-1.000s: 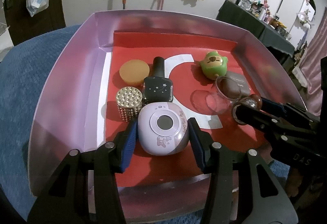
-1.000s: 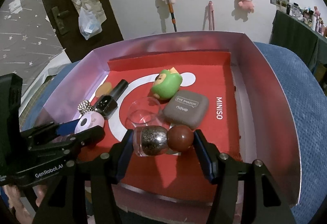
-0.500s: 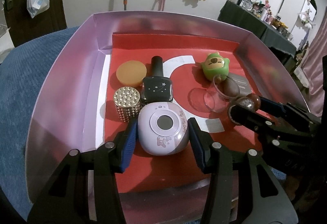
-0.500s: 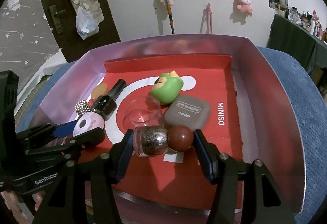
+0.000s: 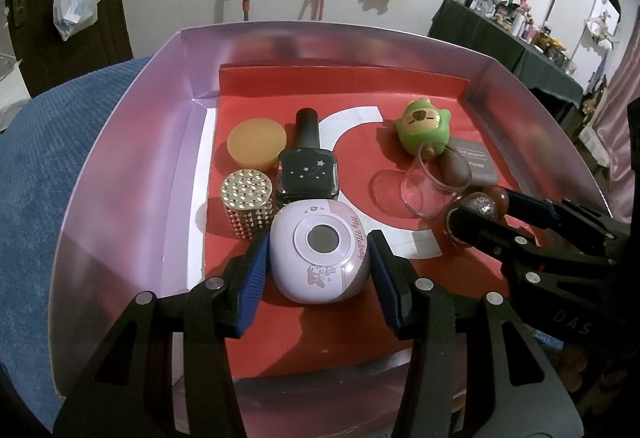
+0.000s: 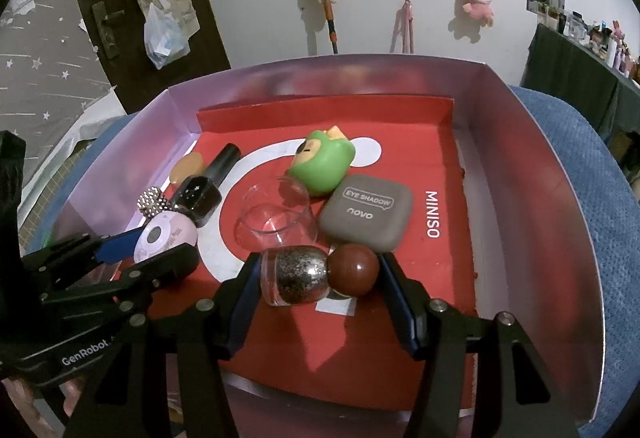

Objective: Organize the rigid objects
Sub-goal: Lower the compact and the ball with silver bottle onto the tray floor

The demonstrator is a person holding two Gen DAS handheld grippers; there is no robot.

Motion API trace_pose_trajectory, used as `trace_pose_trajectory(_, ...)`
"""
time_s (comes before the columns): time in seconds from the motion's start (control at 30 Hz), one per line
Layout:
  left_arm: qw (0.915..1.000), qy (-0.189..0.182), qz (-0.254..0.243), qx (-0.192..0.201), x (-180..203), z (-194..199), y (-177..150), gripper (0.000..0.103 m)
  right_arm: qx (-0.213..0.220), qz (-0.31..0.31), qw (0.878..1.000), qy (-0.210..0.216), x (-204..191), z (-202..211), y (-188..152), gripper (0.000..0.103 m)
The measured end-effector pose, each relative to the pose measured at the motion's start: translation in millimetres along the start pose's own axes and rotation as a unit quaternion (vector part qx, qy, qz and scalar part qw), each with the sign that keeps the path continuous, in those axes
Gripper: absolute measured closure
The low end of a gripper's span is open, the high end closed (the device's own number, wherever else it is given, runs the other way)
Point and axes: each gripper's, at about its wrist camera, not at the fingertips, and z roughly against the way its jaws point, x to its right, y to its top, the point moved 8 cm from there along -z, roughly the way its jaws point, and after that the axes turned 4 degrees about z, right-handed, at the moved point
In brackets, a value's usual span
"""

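Note:
My left gripper (image 5: 318,250) is shut on a lilac My Melody case (image 5: 319,249), low over the red floor of a shiny box (image 5: 132,166). It also shows in the right wrist view (image 6: 164,236). My right gripper (image 6: 318,274) is shut on a glitter bottle with a brown ball cap (image 6: 320,274), held sideways near the box's front. That bottle shows in the left wrist view (image 5: 478,204).
In the box lie a clear glass cup (image 6: 276,216), a grey eye shadow case (image 6: 366,216), a green frog toy (image 6: 322,168), a black nail polish bottle (image 5: 306,168), an orange puck (image 5: 256,142) and a studded gold cylinder (image 5: 246,208). Blue cloth (image 5: 44,166) surrounds the box.
Both grippers keep their holds. The views shift slightly; the right gripper with the bottle has edged a little farther into the box toward the cup.

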Motion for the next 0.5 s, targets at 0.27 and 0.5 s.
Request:
trace_pose_trajectory(0.27,1.0000,0.000,0.002,-0.002,0.2,-0.5,0.9,0.056,-0.002,0.001,1.000,-0.002,-3.1,-1.1,1.2,0.042)
trace_pose_trajectory(0.5,1.0000,0.000,0.002,-0.001,0.0,-0.7,1.2,0.056,-0.002,0.002,1.000,-0.001,-3.1,-1.0,1.4,0.042)
